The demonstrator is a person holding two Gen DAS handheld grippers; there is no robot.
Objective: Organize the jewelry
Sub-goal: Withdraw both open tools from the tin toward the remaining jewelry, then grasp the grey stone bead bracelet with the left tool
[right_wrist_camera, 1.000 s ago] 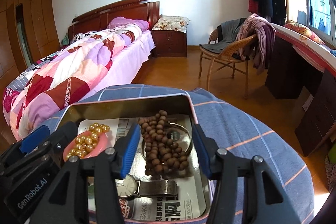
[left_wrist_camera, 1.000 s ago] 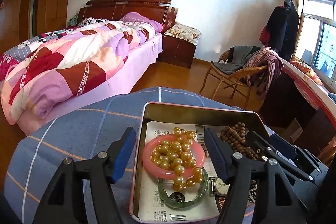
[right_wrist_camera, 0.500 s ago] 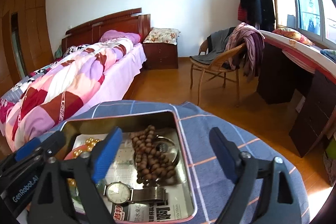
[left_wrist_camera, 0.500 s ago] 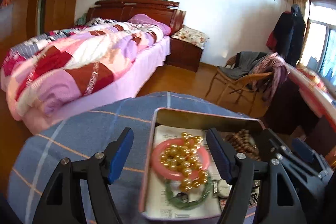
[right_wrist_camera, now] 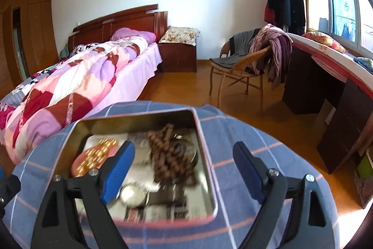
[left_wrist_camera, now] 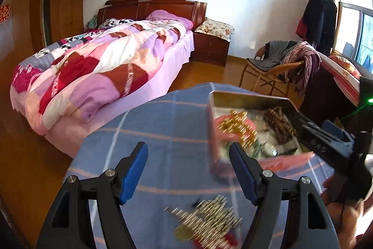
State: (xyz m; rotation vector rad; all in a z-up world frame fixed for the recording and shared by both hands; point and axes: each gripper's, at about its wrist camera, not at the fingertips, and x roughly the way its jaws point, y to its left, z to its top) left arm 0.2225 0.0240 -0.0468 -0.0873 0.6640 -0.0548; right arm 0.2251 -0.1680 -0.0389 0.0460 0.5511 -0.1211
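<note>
Both jaws apart and empty, right gripper [right_wrist_camera: 184,169] just widened over tin [right_wrist_camera: 205,155] of wooden beads [right_wrist_camera: 171,155], left gripper [left_wrist_camera: 188,170] above gold chain [left_wrist_camera: 207,221] on blue checked cloth [left_wrist_camera: 167,132].

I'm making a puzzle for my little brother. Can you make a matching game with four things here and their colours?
Things:
1. bangle
2. bead string
3. tablecloth
4. tin box

Colours:
A. brown
B. shiny metal
C. pink
D. blue with stripes

Pairs: 1-C, 2-A, 3-D, 4-B
</note>
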